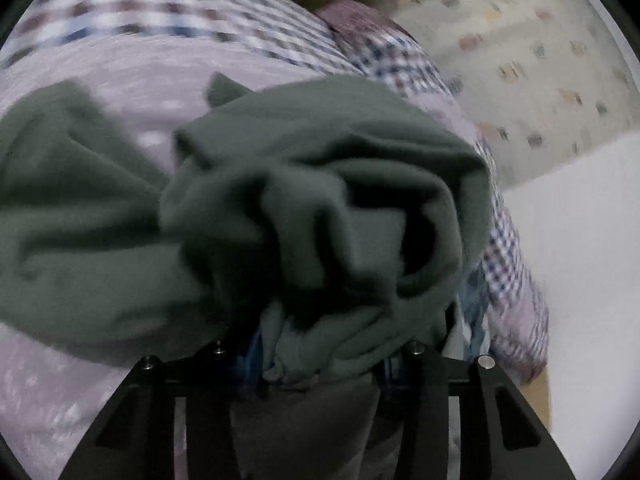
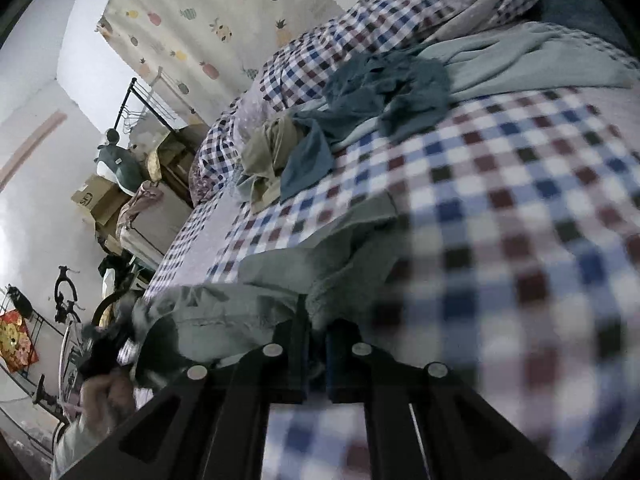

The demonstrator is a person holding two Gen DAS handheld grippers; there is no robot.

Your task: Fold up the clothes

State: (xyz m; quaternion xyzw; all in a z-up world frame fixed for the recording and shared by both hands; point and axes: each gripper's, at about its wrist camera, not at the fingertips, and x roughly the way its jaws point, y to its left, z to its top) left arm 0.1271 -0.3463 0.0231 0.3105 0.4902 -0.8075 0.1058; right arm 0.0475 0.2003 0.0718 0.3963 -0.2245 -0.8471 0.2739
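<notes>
Left tool (image 1: 320, 356) clamps a bunched green garment (image 1: 304, 208); right tool (image 2: 318, 344) pinches its hem at 6 o'clock. Soft, limp, light cloth; edges suit gripping.

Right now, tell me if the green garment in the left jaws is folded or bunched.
Bunched. The green garment hangs in loose rolls and creases from the left gripper, with no flat, squared fold showing.

My left gripper (image 1: 320, 356) is clamped on a bunched fold of the dark green garment (image 1: 304, 200), which billows up close and fills most of my view. Beyond it lies the checked bedcover (image 1: 168, 12); far right, a patterned curtain (image 1: 520, 52), all blurred.
</notes>
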